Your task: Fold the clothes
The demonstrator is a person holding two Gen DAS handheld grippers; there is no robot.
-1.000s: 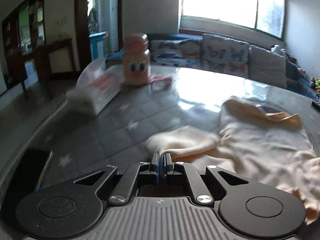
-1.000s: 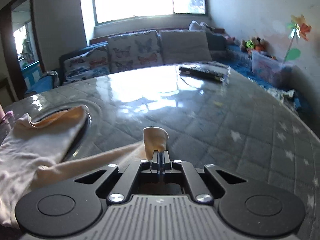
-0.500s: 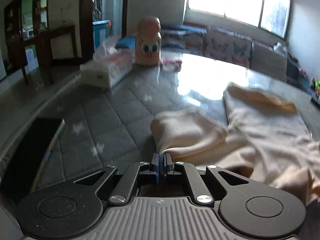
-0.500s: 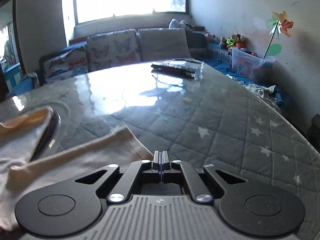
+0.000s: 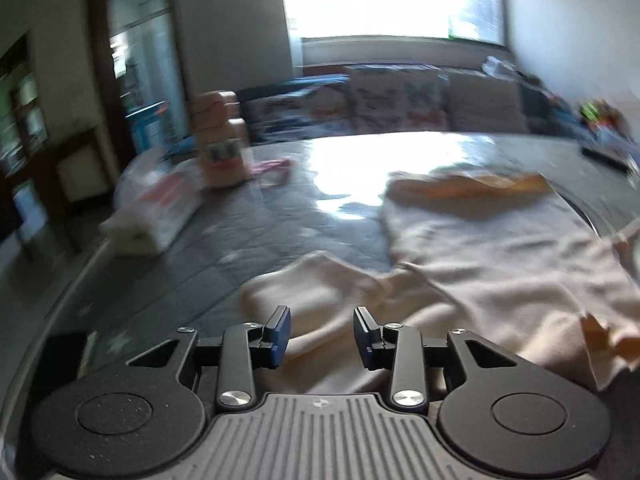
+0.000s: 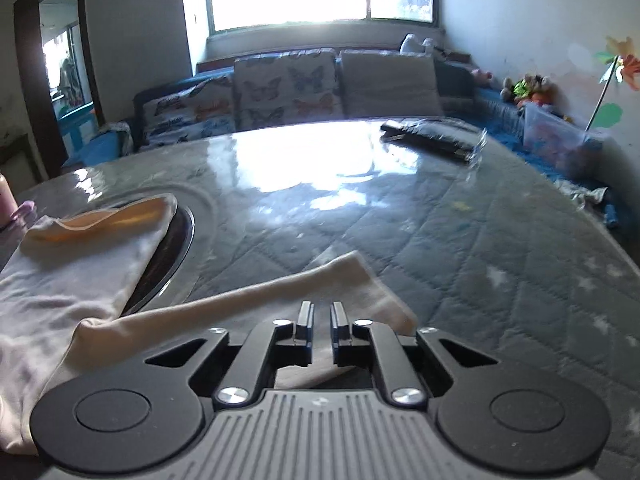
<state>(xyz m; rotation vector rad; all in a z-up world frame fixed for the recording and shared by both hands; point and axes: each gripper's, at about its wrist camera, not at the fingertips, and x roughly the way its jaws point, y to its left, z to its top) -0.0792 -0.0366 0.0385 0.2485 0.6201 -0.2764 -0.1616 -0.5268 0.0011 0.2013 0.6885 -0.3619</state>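
Observation:
A cream long-sleeved garment [image 5: 500, 264] lies spread on the grey quilted table [image 5: 248, 240]. In the left wrist view my left gripper [image 5: 322, 330] is open just above the garment's left sleeve [image 5: 316, 284], which lies loose on the table. In the right wrist view my right gripper [image 6: 320, 326] is open a small way over the right sleeve [image 6: 304, 292], which lies flat under it. The garment's body [image 6: 76, 264] and collar [image 6: 116, 216] are at the left of that view.
A tissue pack [image 5: 160, 208], a peach jar with cartoon eyes [image 5: 222, 148] and a pink item [image 5: 272, 168] stand far left on the table. A black phone [image 5: 60, 364] lies at the near left edge. A dark flat object [image 6: 432, 140] lies far right. A round inset [image 6: 180, 236] sits under the garment.
Both grippers were shut on the sleeve ends and pulled them outward and down. Now both have opened and the sleeves lie released on the table.

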